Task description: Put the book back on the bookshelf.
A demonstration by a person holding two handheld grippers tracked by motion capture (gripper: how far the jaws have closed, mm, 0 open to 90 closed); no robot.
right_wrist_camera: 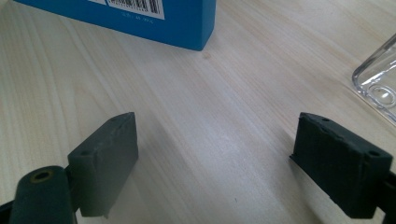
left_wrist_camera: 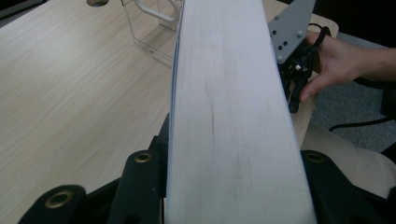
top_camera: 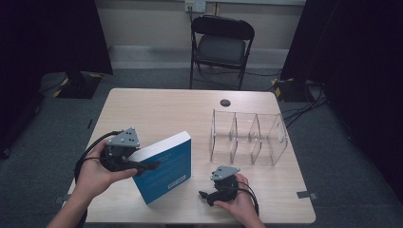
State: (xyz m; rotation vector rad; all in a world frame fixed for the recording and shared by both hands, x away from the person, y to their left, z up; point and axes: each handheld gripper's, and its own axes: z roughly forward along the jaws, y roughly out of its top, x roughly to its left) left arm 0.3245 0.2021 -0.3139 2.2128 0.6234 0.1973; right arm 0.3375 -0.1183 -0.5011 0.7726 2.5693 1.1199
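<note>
Blue book [top_camera: 164, 168] is clamped in the left gripper [top_camera: 147, 166], jaws pressed on both covers. In the high view it stands tilted on the front half of the wooden table [top_camera: 157, 107], lower edge near or on the surface (contact not clear), white page block facing up and left. Left hand [top_camera: 97, 173] grips the tool from the table's left edge, cable looping around it. In the left gripper view the page edge [left_wrist_camera: 233, 116] runs straight up the middle with a black jaw hard against each side; no gap visible. Right gripper [top_camera: 205, 194] sits low near the front edge of the table, to the right of the book and apart from it, held by the right hand [top_camera: 240, 202]. Its jaws stand wide with only bare tabletop between them; pads [right_wrist_camera: 109, 161] hold nothing. In the right gripper view the book's blue corner with a barcode label [right_wrist_camera: 135, 7] lies ahead and to the left, not touching the jaws. Clear acrylic divider rack [top_camera: 249, 137] with three compartments stands on the right half of the table, behind the right gripper, well apart from the book; one corner of it [right_wrist_camera: 378, 81] shows at the right edge of the right gripper view. Black folding chair [top_camera: 221, 45] beyond the far edge of the table.
</note>
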